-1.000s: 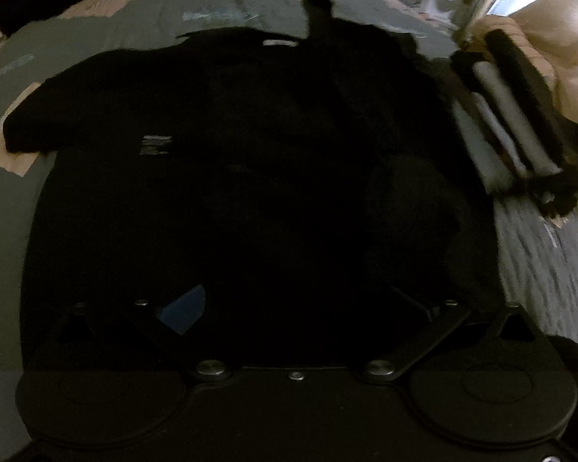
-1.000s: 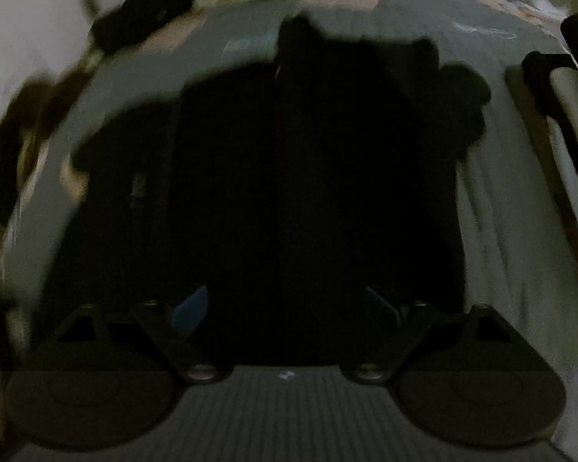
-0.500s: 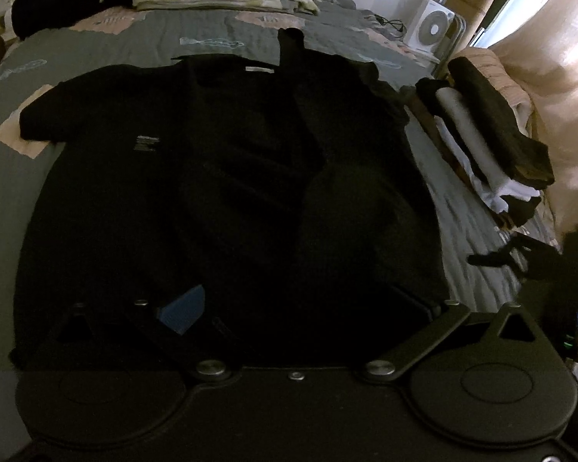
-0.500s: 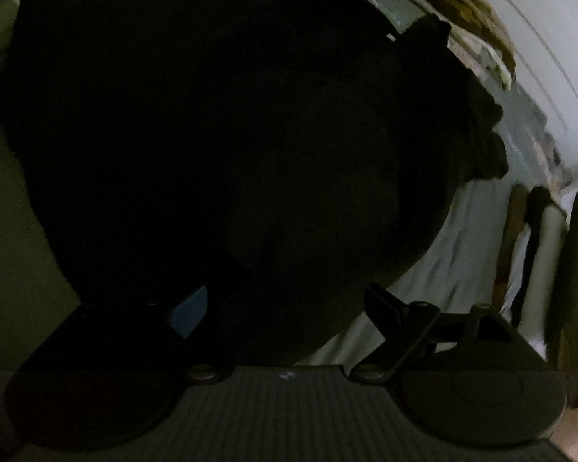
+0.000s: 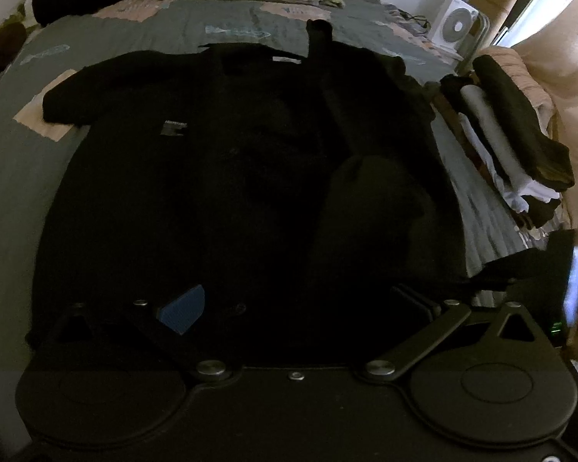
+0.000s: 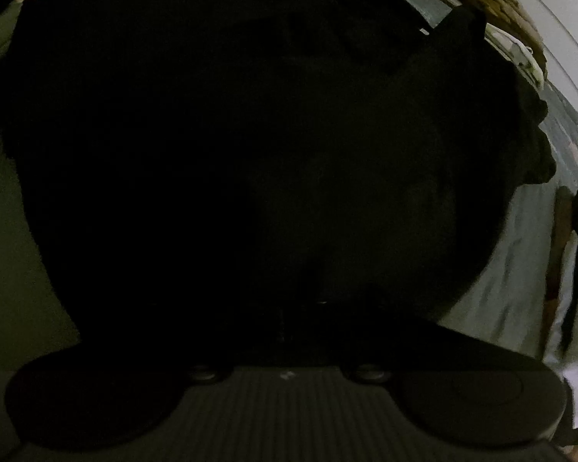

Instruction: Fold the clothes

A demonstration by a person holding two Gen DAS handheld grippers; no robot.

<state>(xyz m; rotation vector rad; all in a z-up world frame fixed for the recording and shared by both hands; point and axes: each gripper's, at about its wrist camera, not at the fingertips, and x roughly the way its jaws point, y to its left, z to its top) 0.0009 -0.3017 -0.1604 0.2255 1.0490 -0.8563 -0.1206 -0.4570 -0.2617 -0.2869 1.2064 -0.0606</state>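
A black shirt (image 5: 212, 177) lies spread on the grey bed (image 5: 15, 177), its right side partly folded inward. The left tongs (image 5: 293, 300) hover apart above its hem. At the shirt's right edge, the right tongs (image 6: 289, 331) have just closed, apparently pinching dark fabric. Folded clothes (image 5: 512, 146) stack further right.

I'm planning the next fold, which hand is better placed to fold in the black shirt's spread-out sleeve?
Left. The left gripper, jaws open, hovers over the near hem of the black shirt, on the side of the spread-out sleeve.
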